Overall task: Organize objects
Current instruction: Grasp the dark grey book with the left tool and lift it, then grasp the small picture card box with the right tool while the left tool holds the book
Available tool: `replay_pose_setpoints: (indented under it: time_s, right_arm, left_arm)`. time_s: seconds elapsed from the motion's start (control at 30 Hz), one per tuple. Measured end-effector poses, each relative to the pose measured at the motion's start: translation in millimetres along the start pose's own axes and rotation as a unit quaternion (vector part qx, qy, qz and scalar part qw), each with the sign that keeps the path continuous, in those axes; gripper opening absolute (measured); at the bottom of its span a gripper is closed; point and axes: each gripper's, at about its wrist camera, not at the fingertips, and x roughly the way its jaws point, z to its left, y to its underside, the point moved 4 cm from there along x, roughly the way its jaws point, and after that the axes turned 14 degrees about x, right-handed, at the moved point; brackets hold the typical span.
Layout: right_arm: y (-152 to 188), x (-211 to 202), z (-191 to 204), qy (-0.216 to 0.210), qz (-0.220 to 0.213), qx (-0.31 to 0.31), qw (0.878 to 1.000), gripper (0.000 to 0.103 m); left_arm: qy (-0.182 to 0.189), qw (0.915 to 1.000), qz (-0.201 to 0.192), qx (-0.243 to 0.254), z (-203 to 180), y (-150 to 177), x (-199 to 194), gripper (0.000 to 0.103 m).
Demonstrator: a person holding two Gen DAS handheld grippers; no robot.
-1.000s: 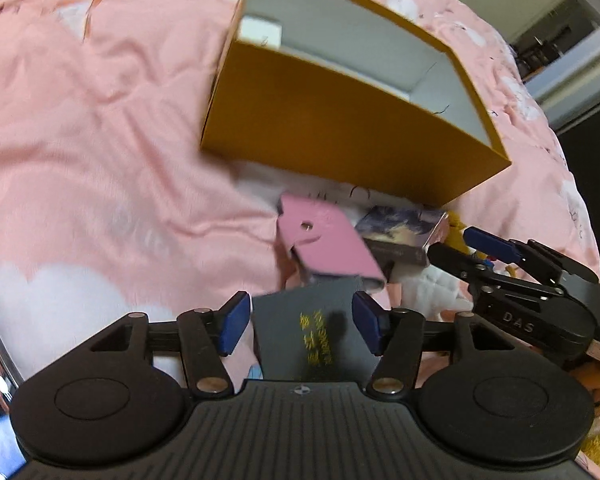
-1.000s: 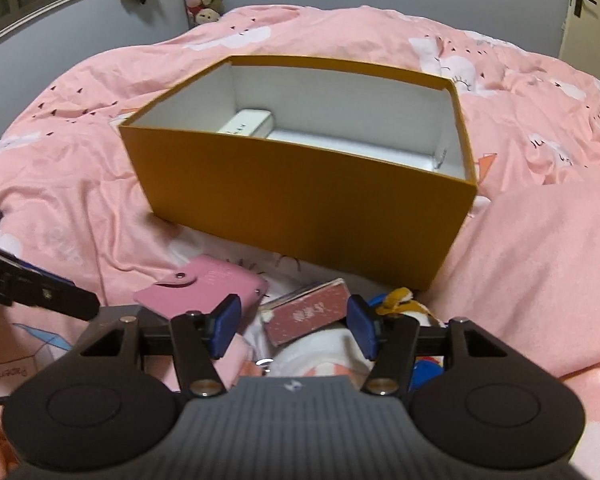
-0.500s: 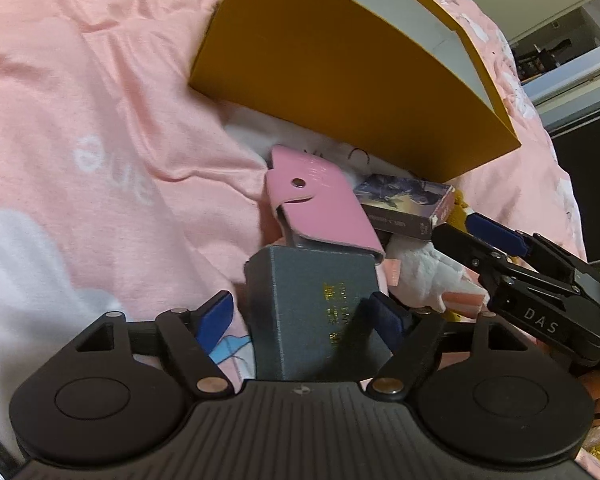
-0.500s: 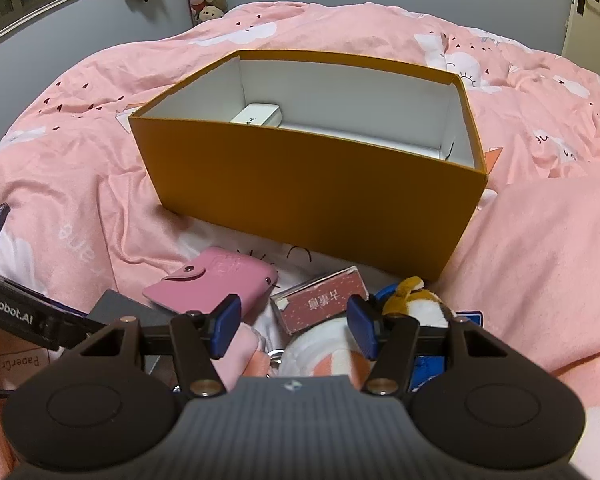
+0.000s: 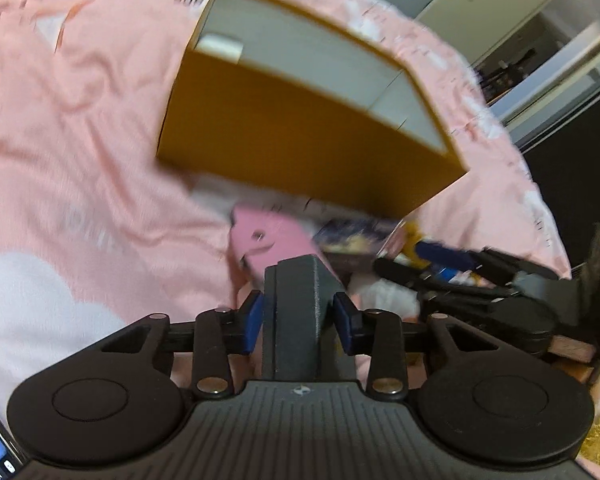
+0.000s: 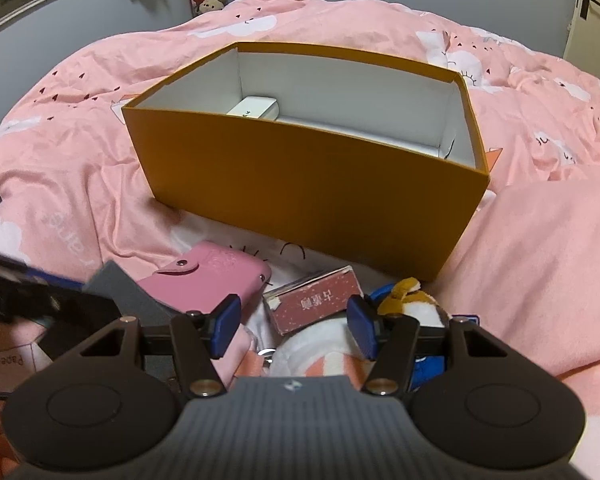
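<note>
With only a white box [image 6: 256, 107] in the orange box [image 6: 308, 184], our left gripper [image 5: 299, 322] clamps the grey book [image 5: 296, 312], our right gripper [image 6: 293, 326] gapes empty, pink wallet [image 6: 216, 276] waiting.

Each claw is built of matte black plastic: a ribbed central housing is flanked by two round discs, and a small logo is stamped near its far edge. The left claw [image 5: 299, 317] and right claw [image 6: 293, 327] are fitted with blue pads [image 6: 225, 325] on black link arms pinned by silver screws [image 5: 214, 384].
</note>
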Motion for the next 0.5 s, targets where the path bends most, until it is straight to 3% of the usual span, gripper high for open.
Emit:
replay_pose_setpoints:
  time_s: [0.27, 0.5]
  right_arm:
    - [-4, 4, 4, 0.011, 0.008, -0.055, 0.998, 0.069]
    - [-3, 20, 8, 0.023, 0.031, -0.116, 0.993, 0.073]
  left_arm:
    - [-0.006, 0.9981, -0.062, 0.001, 1, -36, -8, 0.042]
    - [-0.015, 0.9979, -0.058, -0.023, 21, -39, 9, 0.042]
